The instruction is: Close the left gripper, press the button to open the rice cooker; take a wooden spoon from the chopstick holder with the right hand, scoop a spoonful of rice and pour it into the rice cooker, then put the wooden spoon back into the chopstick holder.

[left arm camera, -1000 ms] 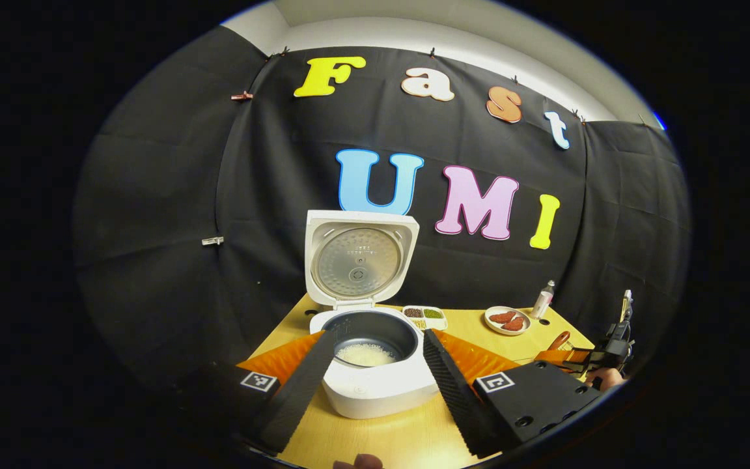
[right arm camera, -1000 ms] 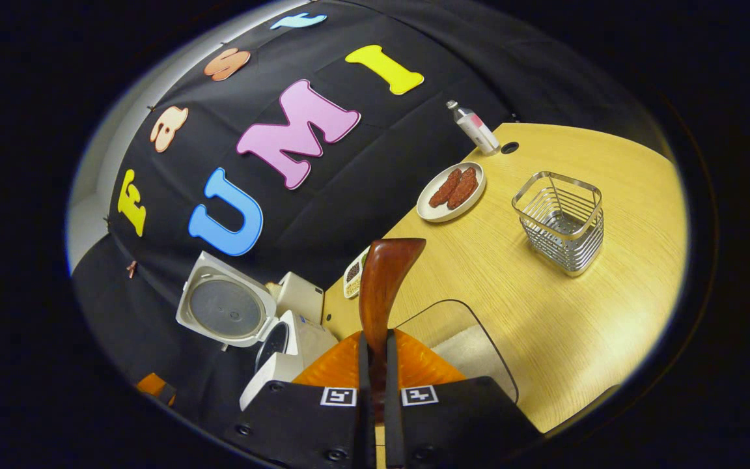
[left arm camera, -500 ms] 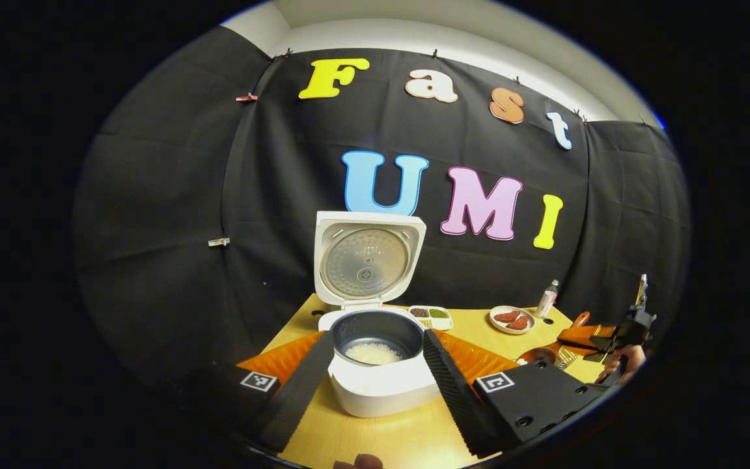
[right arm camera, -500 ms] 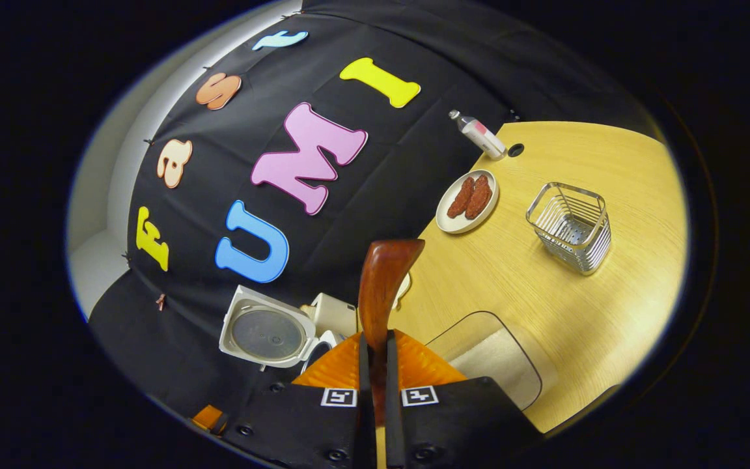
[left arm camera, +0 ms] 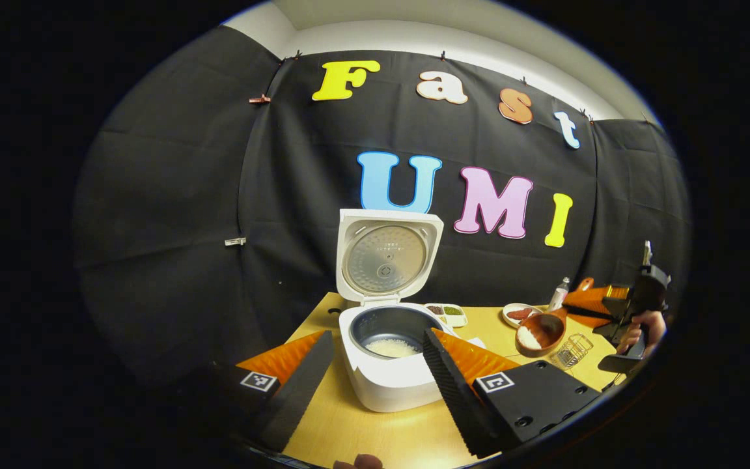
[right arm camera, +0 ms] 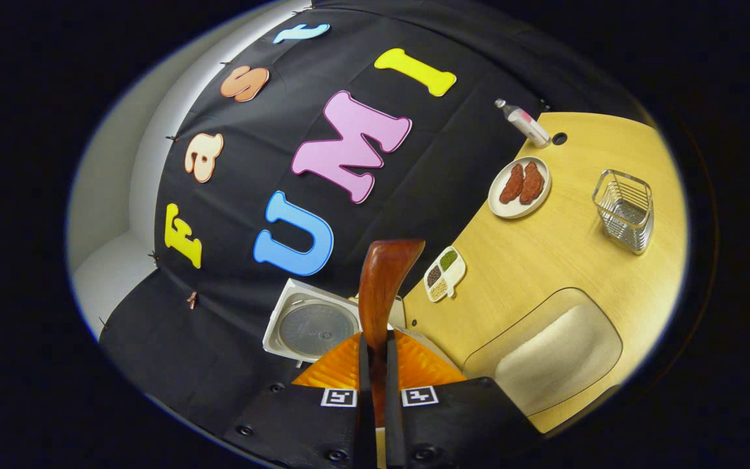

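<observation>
White rice cooker on the pale wooden desk, lid raised upright, dark inner pot holding a patch of white rice.

Left gripper spread wide — fingers either side of the cooker, touching nothing.

To the right of the cooker, held above the desk: reddish-brown wooden spoon with white rice in its bowl, pinched by the right gripper, a hand behind.

In the right gripper view, right gripper pressed tight on the spoon's handle, which stands up between the fingers.

Silver wire chopstick holder far to the right of the cooker, standing upright.

Clear rectangular tub of rice nearer, also right of the cooker.

Behind, away from the cooker — small divided dish of grains, round white plate with red-brown pieces, small bottle by the wall.
</observation>
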Available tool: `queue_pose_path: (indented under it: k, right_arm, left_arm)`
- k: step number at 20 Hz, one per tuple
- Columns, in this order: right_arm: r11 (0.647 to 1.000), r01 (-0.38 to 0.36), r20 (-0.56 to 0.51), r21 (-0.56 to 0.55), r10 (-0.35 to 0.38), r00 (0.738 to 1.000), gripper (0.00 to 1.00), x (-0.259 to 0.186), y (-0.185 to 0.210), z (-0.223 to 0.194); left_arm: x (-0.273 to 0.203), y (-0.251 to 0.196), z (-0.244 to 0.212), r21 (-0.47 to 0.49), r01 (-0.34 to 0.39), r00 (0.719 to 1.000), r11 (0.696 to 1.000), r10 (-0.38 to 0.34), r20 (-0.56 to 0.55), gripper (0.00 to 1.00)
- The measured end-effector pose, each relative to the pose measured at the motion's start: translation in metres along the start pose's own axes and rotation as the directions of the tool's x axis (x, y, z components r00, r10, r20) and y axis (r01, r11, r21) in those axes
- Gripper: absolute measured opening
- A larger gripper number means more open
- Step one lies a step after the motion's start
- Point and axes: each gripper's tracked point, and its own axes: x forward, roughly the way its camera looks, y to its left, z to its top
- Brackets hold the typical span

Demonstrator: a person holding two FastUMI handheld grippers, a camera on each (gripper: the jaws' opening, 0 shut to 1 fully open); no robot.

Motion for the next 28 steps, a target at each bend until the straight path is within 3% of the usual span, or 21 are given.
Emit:
queue_pose_path:
  k: [10, 15, 19, 22, 28]
  right_arm:
    - [0.994, -0.109, -0.049, -0.009, 0.108, 0.993, 0.1, 0.076, 0.082, -0.039]
    - [0.993, -0.089, -0.048, -0.074, 0.086, 0.995, 0.1, 0.122, 0.087, -0.059]
    - [0.971, -0.056, -0.059, -0.234, 0.043, 0.997, 0.1, 0.156, 0.081, -0.08]
    - [0.92, -0.055, -0.071, -0.389, 0.029, 0.997, 0.1, 0.178, 0.081, -0.093]
    - [0.729, -0.062, -0.08, -0.682, 0.011, 0.997, 0.1, 0.2, 0.082, -0.111]
  left_arm:
    - [-0.008, 0.005, -0.033, 0.014, 0.004, 0.999, 1.0, -0.003, -0.04, 0.95]
    - [-0.008, 0.013, -0.044, -0.007, -0.013, 0.998, 1.0, 0.013, -0.063, 0.95]
    - [-0.012, 0.026, -0.053, 0.017, -0.043, 0.996, 0.999, 0.044, -0.08, 0.95]
    - [-0.015, 0.033, -0.06, 0.019, -0.057, 0.994, 0.998, 0.059, -0.09, 0.95]
    - [-0.019, 0.046, -0.066, 0.004, -0.093, 0.991, 0.996, 0.093, -0.099, 0.95]
